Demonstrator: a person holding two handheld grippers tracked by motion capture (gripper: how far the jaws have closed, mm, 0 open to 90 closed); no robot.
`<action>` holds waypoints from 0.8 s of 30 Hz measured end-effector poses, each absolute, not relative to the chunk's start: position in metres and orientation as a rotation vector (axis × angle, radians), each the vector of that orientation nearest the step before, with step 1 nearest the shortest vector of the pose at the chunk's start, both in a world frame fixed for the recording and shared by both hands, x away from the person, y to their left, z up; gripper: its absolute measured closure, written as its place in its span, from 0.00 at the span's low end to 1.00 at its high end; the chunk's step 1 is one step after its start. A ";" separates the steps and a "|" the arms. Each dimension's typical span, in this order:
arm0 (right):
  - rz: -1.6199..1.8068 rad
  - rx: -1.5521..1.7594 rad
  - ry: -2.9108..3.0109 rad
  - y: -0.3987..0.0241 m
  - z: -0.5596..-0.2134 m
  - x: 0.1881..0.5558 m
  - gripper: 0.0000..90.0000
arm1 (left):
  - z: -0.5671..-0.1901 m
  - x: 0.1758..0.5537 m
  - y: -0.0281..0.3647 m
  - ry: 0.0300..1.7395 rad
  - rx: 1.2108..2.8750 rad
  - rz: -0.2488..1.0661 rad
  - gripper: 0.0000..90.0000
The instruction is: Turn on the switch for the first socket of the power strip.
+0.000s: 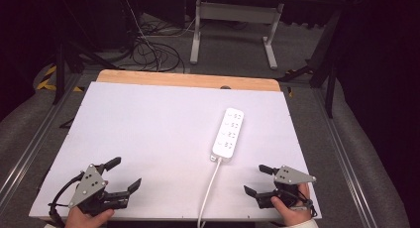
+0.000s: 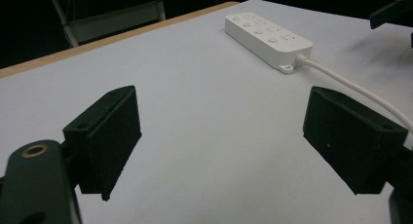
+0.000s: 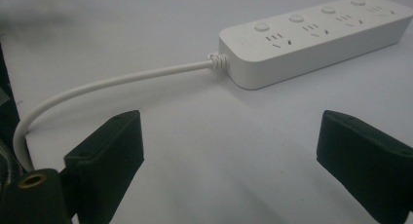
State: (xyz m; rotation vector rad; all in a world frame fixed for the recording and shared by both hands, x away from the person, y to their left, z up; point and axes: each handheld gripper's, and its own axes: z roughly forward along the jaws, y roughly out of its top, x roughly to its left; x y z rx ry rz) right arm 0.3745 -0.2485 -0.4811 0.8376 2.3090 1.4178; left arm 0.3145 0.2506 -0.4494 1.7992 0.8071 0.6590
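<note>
So the white power strip (image 1: 228, 134) is lying toward the board's right edge, its cord (image 1: 208, 191) running off the near edge. Left gripper (image 1: 121, 176) and right gripper (image 1: 255, 181) are both hovering wide open, empty. Snagging that cord could be dragging the strip off.

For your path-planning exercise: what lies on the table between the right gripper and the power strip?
In the high view, bare white table separates the right gripper from the power strip; its white cord runs alongside, left of that gap.
</note>
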 end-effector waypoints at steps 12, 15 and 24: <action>1.366 0.831 2.331 -0.243 -0.492 0.373 0.12 | -0.452 0.313 0.256 0.810 1.813 0.684 0.15; 1.389 0.821 2.291 -0.245 -0.487 0.371 0.12 | -0.453 0.314 0.253 0.800 1.825 0.703 0.15; 1.407 0.797 2.246 -0.246 -0.481 0.368 0.14 | -0.457 0.319 0.253 0.826 1.811 0.645 0.14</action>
